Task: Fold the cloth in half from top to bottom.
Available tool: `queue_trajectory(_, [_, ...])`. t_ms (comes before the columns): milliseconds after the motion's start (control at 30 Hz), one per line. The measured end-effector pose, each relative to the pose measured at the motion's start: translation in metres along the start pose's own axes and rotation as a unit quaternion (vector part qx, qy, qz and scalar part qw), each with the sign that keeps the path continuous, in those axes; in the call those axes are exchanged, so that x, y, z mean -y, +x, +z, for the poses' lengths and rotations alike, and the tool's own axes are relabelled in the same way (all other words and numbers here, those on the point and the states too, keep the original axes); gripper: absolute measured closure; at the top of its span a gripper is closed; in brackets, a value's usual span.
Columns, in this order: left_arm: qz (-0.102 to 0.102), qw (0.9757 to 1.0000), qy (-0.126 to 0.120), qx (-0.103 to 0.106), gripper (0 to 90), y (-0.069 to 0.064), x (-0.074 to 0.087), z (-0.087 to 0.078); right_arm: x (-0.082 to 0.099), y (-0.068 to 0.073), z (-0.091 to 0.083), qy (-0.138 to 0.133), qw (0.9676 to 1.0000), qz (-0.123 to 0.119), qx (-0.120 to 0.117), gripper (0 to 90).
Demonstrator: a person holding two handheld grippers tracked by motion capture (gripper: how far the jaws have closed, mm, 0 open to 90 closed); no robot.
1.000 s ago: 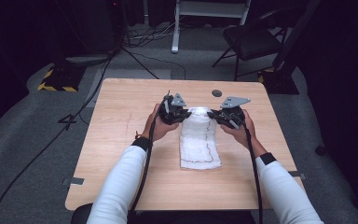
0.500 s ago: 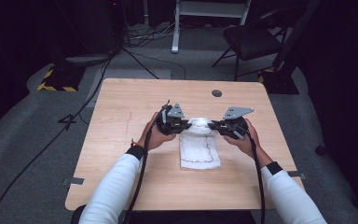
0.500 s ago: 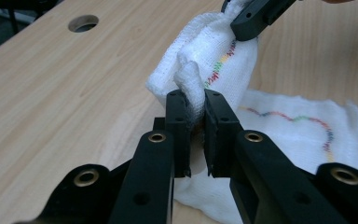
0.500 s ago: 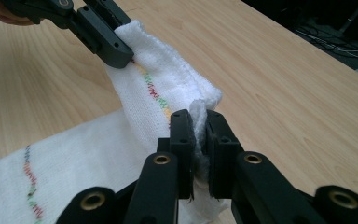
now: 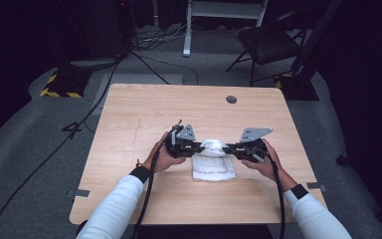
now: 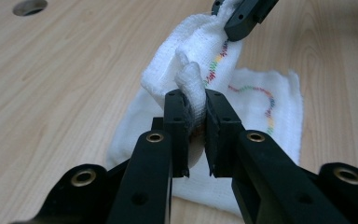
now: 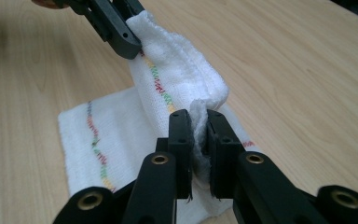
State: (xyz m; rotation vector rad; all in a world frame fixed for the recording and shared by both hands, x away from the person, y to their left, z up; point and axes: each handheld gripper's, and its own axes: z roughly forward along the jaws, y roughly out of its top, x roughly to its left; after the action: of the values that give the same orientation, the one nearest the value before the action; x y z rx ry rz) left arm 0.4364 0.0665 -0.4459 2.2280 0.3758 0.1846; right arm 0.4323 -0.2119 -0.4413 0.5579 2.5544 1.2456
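Left gripper [image 6: 196, 116] and right gripper [image 7: 199, 135] each clamp a bunched corner of the white cloth [image 5: 213, 167], lifted between them over bare tabletop [image 5: 144, 109].

Looks like a lab/studio: dark room, wooden table [image 5: 144, 107], floor cables [image 5: 45, 159], hazard-taped base [image 5: 59, 85], folding chair [image 5: 268, 42].

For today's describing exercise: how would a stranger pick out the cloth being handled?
Find the wooden table. Near its middle, two black grippers pinch a white cloth by its far edge, lifting it. A wavy line of rainbow-coloured stitching along its border marks it out.
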Motion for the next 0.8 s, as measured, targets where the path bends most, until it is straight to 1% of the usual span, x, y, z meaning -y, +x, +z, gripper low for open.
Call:
queue_trajectory(100, [0.014, 0.9998, 0.011, 0.004, 81.0, -0.007, 0.003, 0.0, 0.004, 0.005, -0.001, 0.005, 1.0, -0.003, -0.008, 81.6])
queue_trajectory(133, [0.013, 0.9998, 0.011, 0.006, 81.0, -0.009, 0.003, 0.0, 0.005, 0.006, -0.002, 0.007, 0.9999, -0.005, -0.01, 81.4])
queue_trajectory(167, [0.017, 0.9997, 0.014, 0.006, 81.0, -0.012, 0.004, 0.0, 0.006, 0.007, -0.002, 0.008, 0.9999, -0.004, -0.011, 81.0])
queue_trajectory(233, [0.022, 0.9996, 0.018, 0.008, 80.8, -0.015, 0.006, 0.0, 0.01, 0.009, -0.003, 0.009, 0.9998, 0.001, -0.017, 79.9])
queue_trajectory(333, [0.02, 0.9995, 0.024, 0.009, 80.5, -0.019, 0.011, -0.001, 0.016, 0.012, -0.002, 0.017, 0.9995, 0.003, -0.024, 79.8])
queue_trajectory(467, [0.018, 0.9992, 0.036, 0.01, 78.6, -0.023, 0.018, 0.0, 0.021, 0.018, -0.002, 0.028, 0.9993, -0.003, -0.027, 81.1])
queue_trajectory(500, [0.022, 0.9989, 0.039, 0.012, 78.4, -0.025, 0.02, 0.0, 0.021, 0.02, -0.002, 0.029, 0.9992, -0.004, -0.027, 81.1])
queue_trajectory(533, [0.019, 0.9989, 0.041, 0.013, 78.4, -0.027, 0.021, 0.0, 0.022, 0.021, -0.003, 0.03, 0.9991, -0.006, -0.029, 81.1])
queue_trajectory(633, [0.022, 0.9986, 0.047, 0.013, 78.9, -0.032, 0.024, 0.001, 0.025, 0.025, -0.004, 0.033, 0.9988, -0.008, -0.035, 80.8])
queue_trajectory(667, [0.023, 0.9986, 0.048, 0.01, 79.2, -0.035, 0.025, 0.001, 0.026, 0.026, -0.004, 0.035, 0.9986, -0.009, -0.037, 80.6])
queue_trajectory(733, [0.021, 0.9984, 0.051, 0.012, 80.0, -0.039, 0.028, 0.002, 0.03, 0.029, -0.004, 0.04, 0.9983, -0.009, -0.043, 80.6])
queue_trajectory(800, [0.025, 0.9979, 0.058, 0.013, 80.8, -0.043, 0.03, 0.003, 0.034, 0.032, -0.003, 0.049, 0.9977, -0.01, -0.046, 80.6])
